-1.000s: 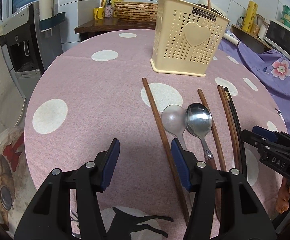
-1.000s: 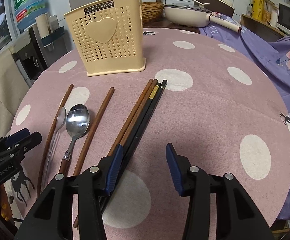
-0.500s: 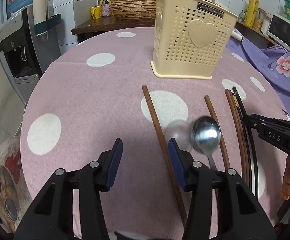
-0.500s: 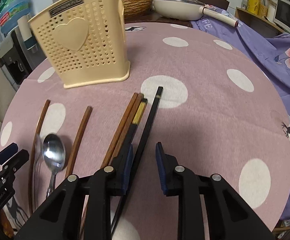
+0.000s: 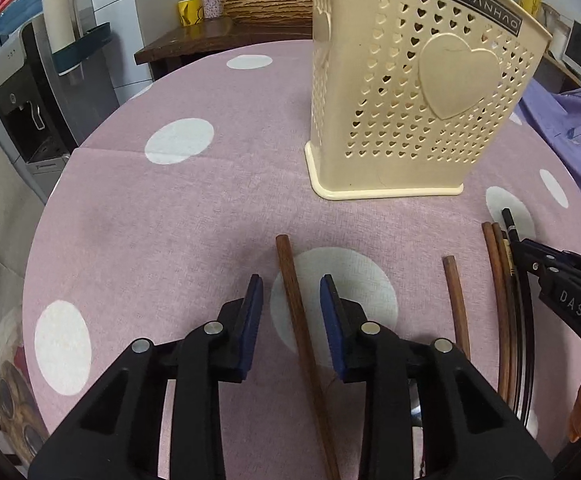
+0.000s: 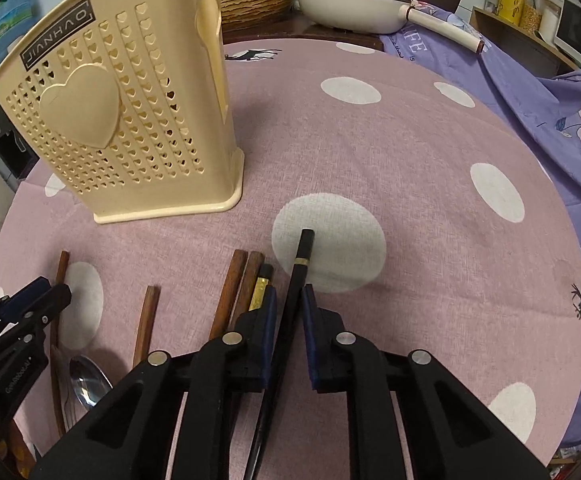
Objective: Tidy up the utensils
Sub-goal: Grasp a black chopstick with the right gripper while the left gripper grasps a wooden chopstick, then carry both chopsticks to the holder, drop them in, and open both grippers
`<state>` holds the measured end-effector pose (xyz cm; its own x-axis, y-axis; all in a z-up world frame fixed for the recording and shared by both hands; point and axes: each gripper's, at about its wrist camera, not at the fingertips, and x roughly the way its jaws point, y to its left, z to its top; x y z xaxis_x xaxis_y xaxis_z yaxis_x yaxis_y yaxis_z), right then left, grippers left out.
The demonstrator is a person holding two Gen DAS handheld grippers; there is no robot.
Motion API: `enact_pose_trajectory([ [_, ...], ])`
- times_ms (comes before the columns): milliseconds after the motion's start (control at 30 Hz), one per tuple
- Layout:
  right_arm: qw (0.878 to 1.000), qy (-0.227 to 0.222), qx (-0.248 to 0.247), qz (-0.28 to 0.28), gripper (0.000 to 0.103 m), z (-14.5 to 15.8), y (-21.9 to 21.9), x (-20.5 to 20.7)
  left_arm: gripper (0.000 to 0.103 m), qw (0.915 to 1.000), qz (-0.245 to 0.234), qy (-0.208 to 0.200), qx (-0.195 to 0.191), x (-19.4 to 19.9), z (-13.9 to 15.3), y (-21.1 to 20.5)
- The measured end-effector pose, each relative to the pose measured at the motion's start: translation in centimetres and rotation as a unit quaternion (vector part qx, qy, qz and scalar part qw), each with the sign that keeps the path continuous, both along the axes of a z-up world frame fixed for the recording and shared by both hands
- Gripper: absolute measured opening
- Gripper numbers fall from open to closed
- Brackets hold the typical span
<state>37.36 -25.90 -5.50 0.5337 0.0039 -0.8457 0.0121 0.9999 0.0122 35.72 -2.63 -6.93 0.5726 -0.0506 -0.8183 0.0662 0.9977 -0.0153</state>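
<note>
1. Right wrist view: the right gripper (image 6: 288, 308) straddles a black chopstick (image 6: 300, 258) lying on the table – pads narrowly apart, contact unclear.
2. The left gripper (image 5: 291, 300) stands open around a brown chopstick (image 5: 290, 276), not touching.
3. The cream holder (image 6: 130, 128) beyond reads "JIANHAO".

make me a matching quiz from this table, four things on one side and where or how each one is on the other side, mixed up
1. black chopstick
2. brown chopstick
3. cream utensil holder
4. metal spoon

A. stands upright on the tablecloth
B. lies between the open left claw's fingers
C. pinched in the right claw
D. lies flat beside the left claw, bowl up

Pairs: 1-C, 2-B, 3-A, 4-D
</note>
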Motion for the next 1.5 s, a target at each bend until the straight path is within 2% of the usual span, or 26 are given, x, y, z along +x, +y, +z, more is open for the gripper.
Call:
enact_pose_trajectory([
  [33, 1.0, -0.001, 0.001, -0.001, 0.01, 0.0, 0.0, 0.1, 0.028, 1.0, 0.001, 0.001, 0.001, 0.0, 0.0, -0.1],
  [200, 1.0, -0.001, 0.01, -0.003, 0.009, 0.0, -0.2, 0.3, 0.009, 0.9998, -0.017, 0.0, 0.011, -0.1, -0.1, -0.9],
  [300, 1.0, -0.001, 0.019, -0.003, 0.009, 0.0, -0.6, 0.4, 0.009, 0.9996, -0.019, 0.0, 0.02, -0.2, -0.1, -1.2],
  [500, 0.999, -0.009, 0.037, -0.004, 0.008, -0.1, -1.2, 0.3, 0.009, 0.9998, -0.016, -0.003, 0.011, -0.1, 0.0, -1.1],
  [700, 0.998, -0.023, 0.066, 0.002, 0.008, 0.1, -1.8, -0.2, 0.008, 0.9999, -0.015, -0.006, -0.005, -0.3, 0.0, -0.8],
  [800, 0.996, -0.043, 0.073, 0.006, 0.008, 0.9, -2.1, -0.9, 0.008, 0.9996, -0.012, -0.011, -0.023, -0.4, 0.4, -0.2],
  [1067, 0.989, -0.113, 0.087, 0.037, 0.007, 5.5, -2.5, -4.1, 0.008, 0.9948, -0.01, -0.08, -0.062, -3.8, 5.8, 1.8],
  [1333, 0.971, -0.192, 0.115, 0.084, 0.007, 11.7, -3.1, -8.6, 0.007, 0.9799, -0.013, -0.173, -0.099, -8.9, 12.8, 3.9],
  [1500, 0.962, -0.222, 0.114, 0.112, 0.007, 14.4, -3.0, -10.7, 0.007, 0.9719, -0.016, -0.209, -0.107, -11.3, 15.8, 4.9],
])
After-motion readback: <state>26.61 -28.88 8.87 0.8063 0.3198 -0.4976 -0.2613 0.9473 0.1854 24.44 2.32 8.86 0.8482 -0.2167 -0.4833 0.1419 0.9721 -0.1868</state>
